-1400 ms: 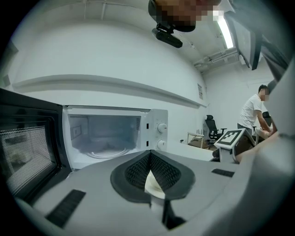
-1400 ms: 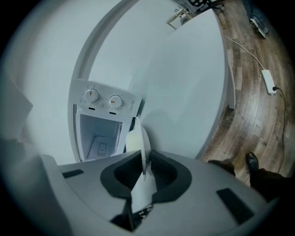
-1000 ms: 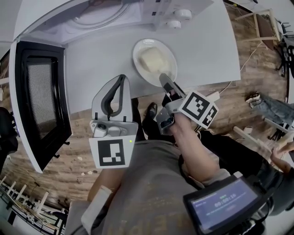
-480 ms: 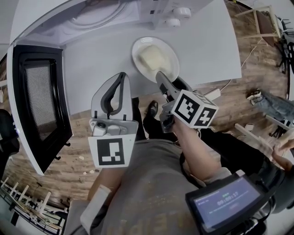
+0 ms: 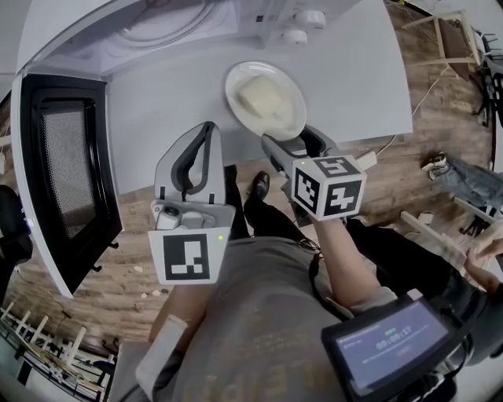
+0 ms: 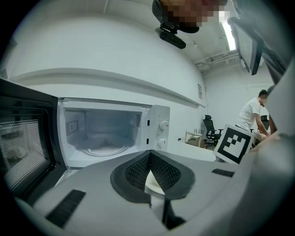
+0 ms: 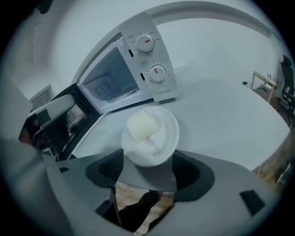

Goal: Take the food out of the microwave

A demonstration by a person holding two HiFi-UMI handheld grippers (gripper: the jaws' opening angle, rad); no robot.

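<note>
Plate (image 5: 295,118) w/ the pale food block (image 5: 260,96) sits on the tabletop (image 5: 357,71), out of the microwave (image 5: 177,23), just in front of its control side; the door (image 5: 67,165) hangs open at left and the cavity looks empty apart from the turntable. Key relation: plate lies straight ahead of the right gripper (image 5: 292,144), near rim right at the jaw tips, food on the far half towards the microwave. The right jaws have just been opening and stand wide apart. Right gripper view shows the rim in the gap between the pads, but neither pad presses on it, so no grip. Plate is round, no long axis to line up with; food block is roughly squarish. Right hand is clearly the nearer one, gripper pitched down at the plate from the tabletop's near edge, marker cube facing up. Left gripper (image 5: 207,130) is further off, beside the plate to the left, about level, aimed at the open cavity, jaws together w/ nothing in them. Judging by this, the food is already out; what's left prob. is backing the right gripper off the rim w/o nudging the plate.
</note>
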